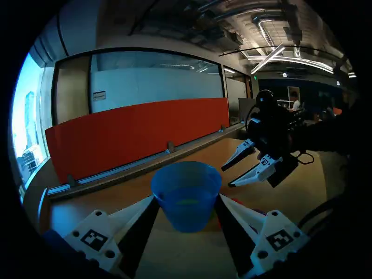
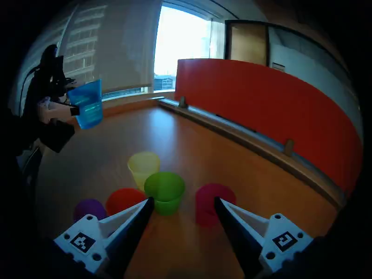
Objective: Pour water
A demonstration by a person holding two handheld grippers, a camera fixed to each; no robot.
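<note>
Left gripper [image 1: 187, 197]: clamped on blue cup [image 1: 187, 183], dead centre, airborne, looks part full. Right gripper [image 1: 227, 176]: 2 o'clock, spread, empty. Right gripper view: blue cup at 10 o'clock, green cup [image 2: 164, 186] at 6. Carry step, probably; next: tilt over a receiving cup.

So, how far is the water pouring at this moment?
Done: the left tongs grip the blue cup, with water inside, above the table. In hand: the cup is roughly upright, nothing pouring yet. Left: the pour itself; the green cup and yellow cup look empty. The right tongs are open.
</note>
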